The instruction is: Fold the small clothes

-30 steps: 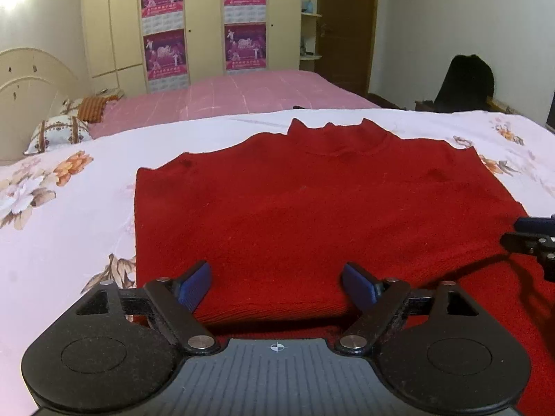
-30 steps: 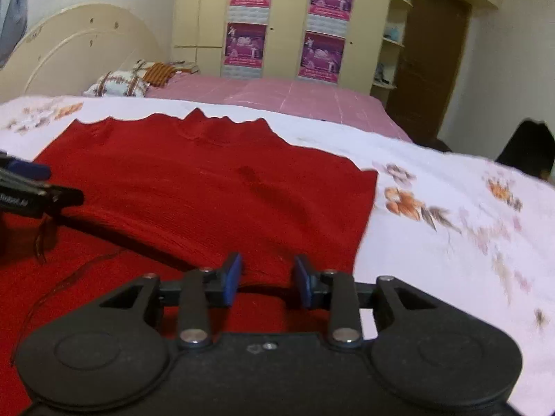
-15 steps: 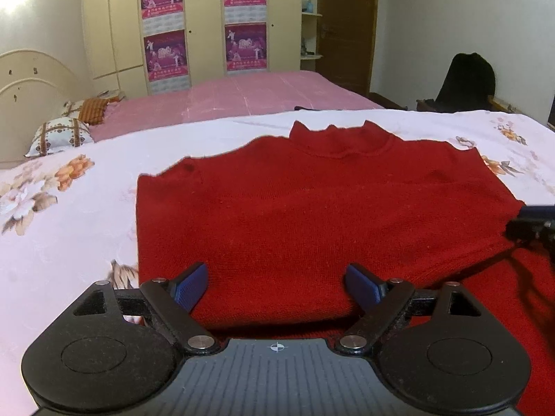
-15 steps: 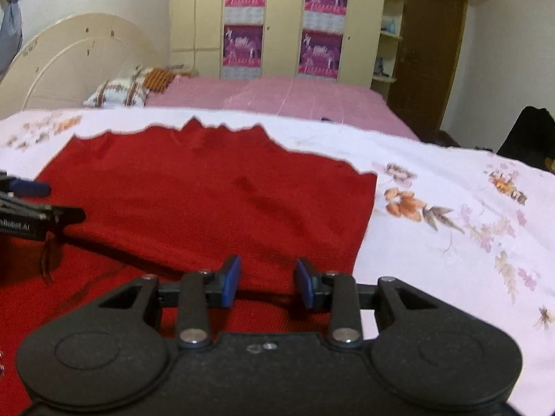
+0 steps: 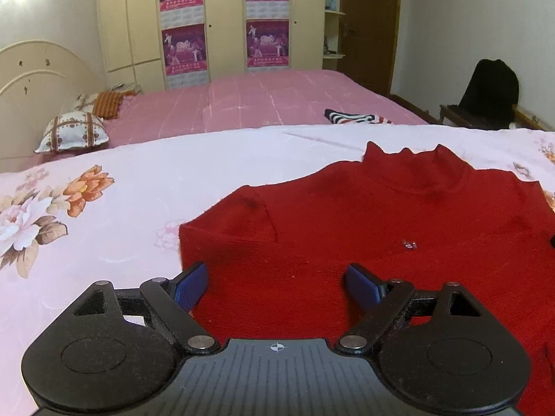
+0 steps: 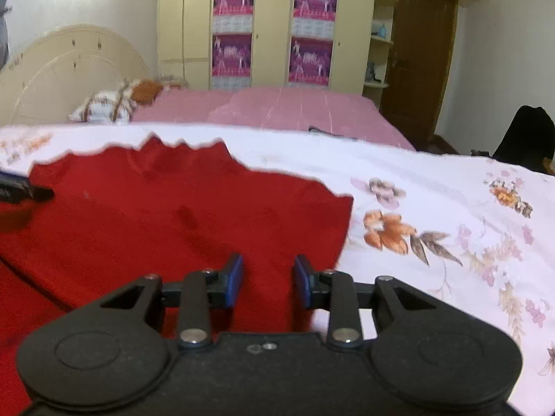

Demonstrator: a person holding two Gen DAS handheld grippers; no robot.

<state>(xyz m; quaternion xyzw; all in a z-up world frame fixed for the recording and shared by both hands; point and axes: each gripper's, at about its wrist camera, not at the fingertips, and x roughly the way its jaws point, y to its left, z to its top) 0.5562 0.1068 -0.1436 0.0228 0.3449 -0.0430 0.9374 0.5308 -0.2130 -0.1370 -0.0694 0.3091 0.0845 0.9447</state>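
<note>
Lying flat on the bed with the flowery white sheet (image 5: 145, 187), the red sweater (image 5: 364, 228) has its neck pointing away. The left tongs (image 5: 277, 282) hang wide apart above its near left corner, gripping nothing. The right tongs (image 6: 267, 279) hang over its right side, blue pads (image 6: 234, 277) partly apart with nothing between them. Behind sits a pink bed (image 5: 277, 100) with pillows (image 5: 73, 131).

Matt red knit sweater (image 5: 381, 228), smooth floral cotton-like sheet (image 5: 114, 215), glossy cream wardrobe doors (image 5: 135, 17)
</note>
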